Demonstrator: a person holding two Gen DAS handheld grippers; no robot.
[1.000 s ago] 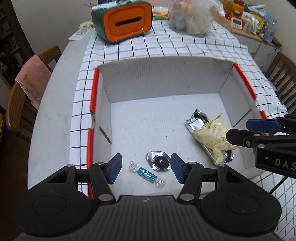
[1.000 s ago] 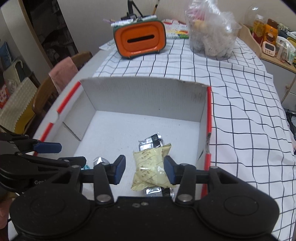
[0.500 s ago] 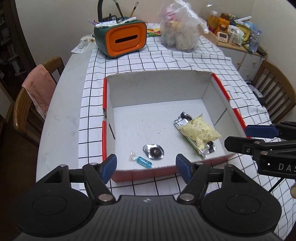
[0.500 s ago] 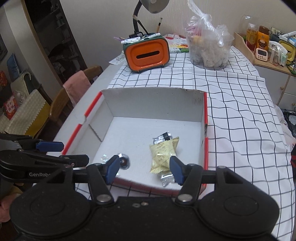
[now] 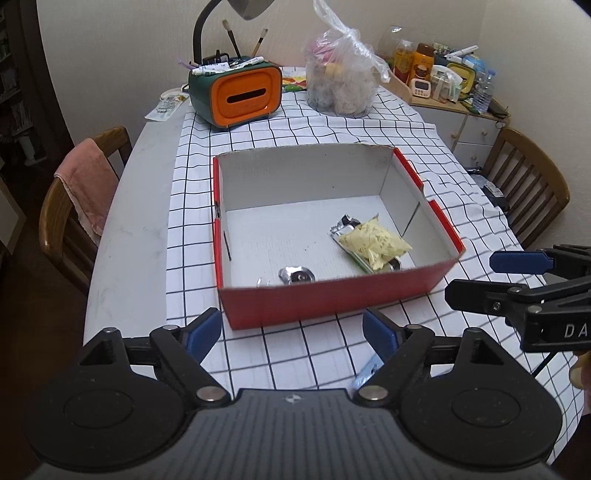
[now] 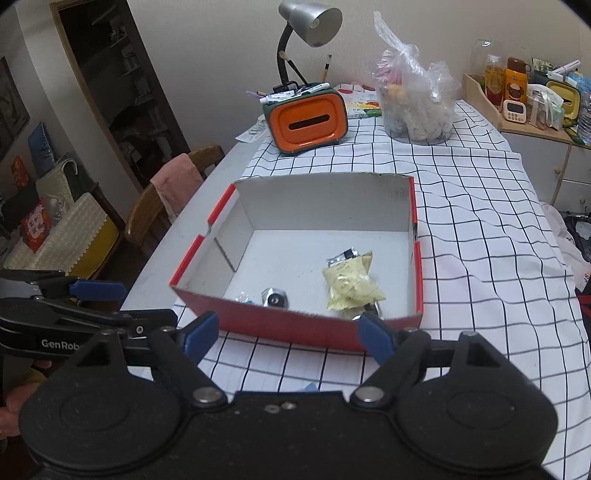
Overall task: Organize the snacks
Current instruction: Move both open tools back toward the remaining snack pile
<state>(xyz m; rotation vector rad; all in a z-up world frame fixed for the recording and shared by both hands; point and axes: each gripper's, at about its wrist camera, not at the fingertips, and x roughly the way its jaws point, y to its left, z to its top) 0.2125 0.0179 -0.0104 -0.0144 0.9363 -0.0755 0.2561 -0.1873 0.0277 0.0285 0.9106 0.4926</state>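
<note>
Just ahead of both grippers: red box (image 5: 332, 306) with snacks inside.
Left gripper (image 5: 291, 332) and right gripper (image 6: 284, 334) both spread apart, empty; next probably grab the blue wrapper (image 5: 367, 371) under the left gripper.

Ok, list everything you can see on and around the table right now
box: 1, red outside, white inside, table centre
yellow packet: 1, in box, atop silver wrapper
silver wrapper: 1, under packet
round foil snack: 1, silver, box front
tissue holder: 1, orange-green, far end
plastic bag: 1, clear, far end
lamp: 1, grey, behind holder
chairs: 2, wooden, either side
left hand-held gripper: open, empty
right hand-held gripper: open, empty
</note>
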